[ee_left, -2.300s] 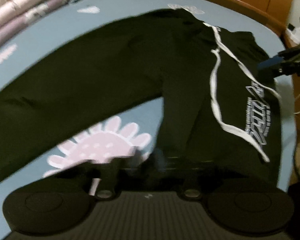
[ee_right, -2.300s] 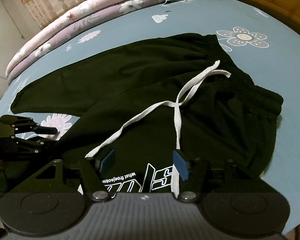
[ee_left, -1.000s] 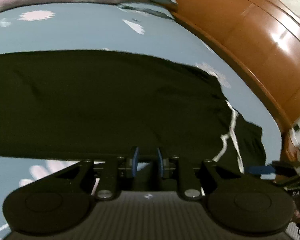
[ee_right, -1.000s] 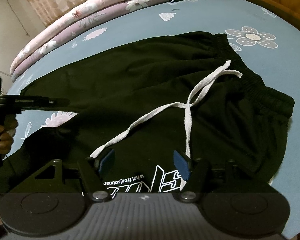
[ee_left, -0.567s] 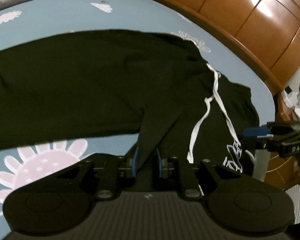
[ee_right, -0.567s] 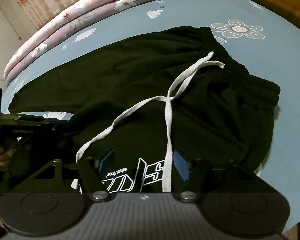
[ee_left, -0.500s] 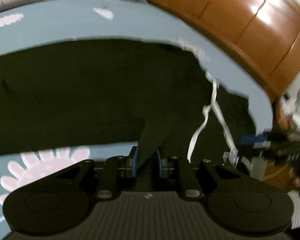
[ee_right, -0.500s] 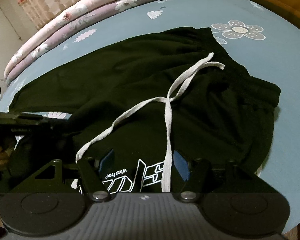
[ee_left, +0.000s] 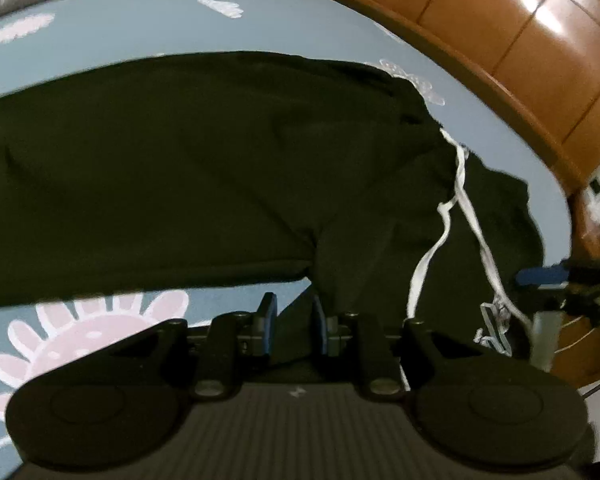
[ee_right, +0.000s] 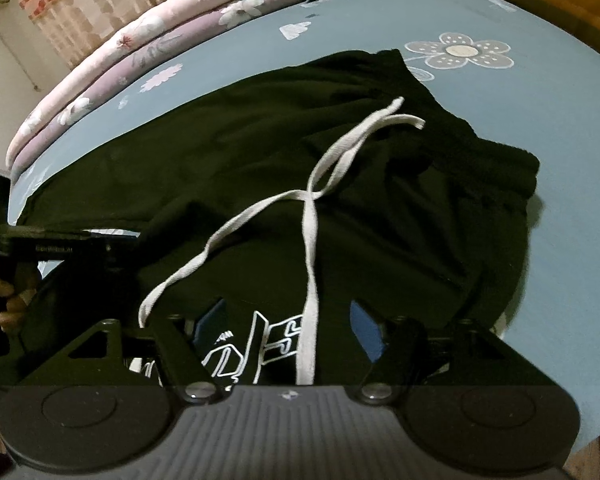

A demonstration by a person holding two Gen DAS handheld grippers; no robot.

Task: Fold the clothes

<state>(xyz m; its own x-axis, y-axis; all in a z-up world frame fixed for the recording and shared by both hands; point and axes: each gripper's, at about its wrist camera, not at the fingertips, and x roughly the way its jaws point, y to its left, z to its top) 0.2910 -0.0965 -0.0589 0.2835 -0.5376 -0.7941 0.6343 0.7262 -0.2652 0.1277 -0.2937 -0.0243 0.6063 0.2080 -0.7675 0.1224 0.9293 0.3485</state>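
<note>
Left gripper [ee_left: 292,328]: my jaws stand narrow and clamp a fold of the black trousers [ee_left: 204,168]; the cloth runs up from between the blue pads toward 12 o'clock.
Right gripper [ee_right: 286,330]: my jaws stand wide with nothing pinched; the trousers [ee_right: 380,208] lie under and between them, the white print [ee_right: 256,348] just inside the left pad.
Drawstring [ee_right: 312,240]: one white strand runs down between my right jaws at 6 o'clock; the other trails to 8 o'clock. In the left view the drawstring [ee_left: 460,216] hangs at 3 o'clock.
Trousers: spread on the blue sheet [ee_right: 500,112], one leg stretching to 9 o'clock in the left view, the waistband at 2 o'clock in the right view.
Other rig: I see my right gripper [ee_left: 548,276] at 3 o'clock in the left view; in the right view my left one [ee_right: 60,246] at 9 o'clock, fingers [ee_right: 4,300] on its handle.
Far: folded quilts [ee_right: 148,40] at 11 o'clock, a wooden headboard [ee_left: 500,40] at 1 o'clock.
</note>
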